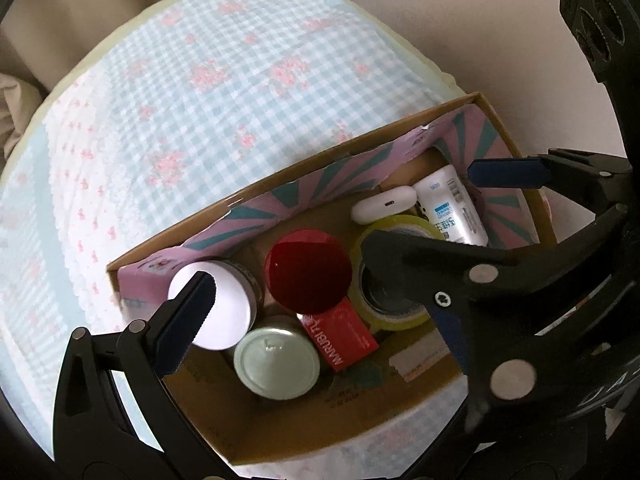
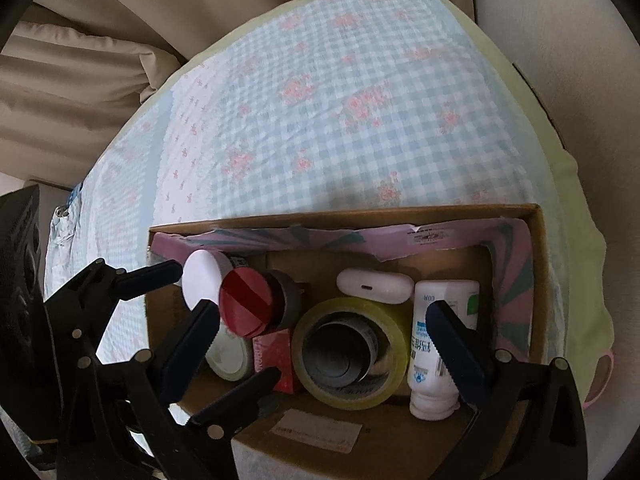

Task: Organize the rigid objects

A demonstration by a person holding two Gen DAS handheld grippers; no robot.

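Observation:
A cardboard box (image 1: pixel 304 428) (image 2: pixel 538 280) stands on a checked cloth. It holds a white-lidded jar (image 1: pixel 224 312) (image 2: pixel 200 284), a red-lidded jar (image 1: pixel 308 272) (image 2: pixel 244 304), a pale-lidded jar (image 1: pixel 276 362), a red carton (image 1: pixel 344 336), a tape roll (image 1: pixel 384 312) (image 2: pixel 348 352), a white case (image 1: pixel 382 204) (image 2: pixel 374 286) and a white bottle (image 1: pixel 452 208) (image 2: pixel 436 344). My left gripper (image 1: pixel 320 324) is open and empty above the box. My right gripper (image 2: pixel 324 352) is open and empty, its fingers (image 2: pixel 456 360) astride the tape roll; it also shows in the left wrist view (image 1: pixel 436 216).
The blue-and-white checked cloth (image 1: pixel 208 92) (image 2: pixel 332 92) with pink flowers covers a round surface behind the box. Beige curtains (image 2: pixel 76 76) hang at the back left. A dark device (image 2: pixel 20 264) stands at the far left.

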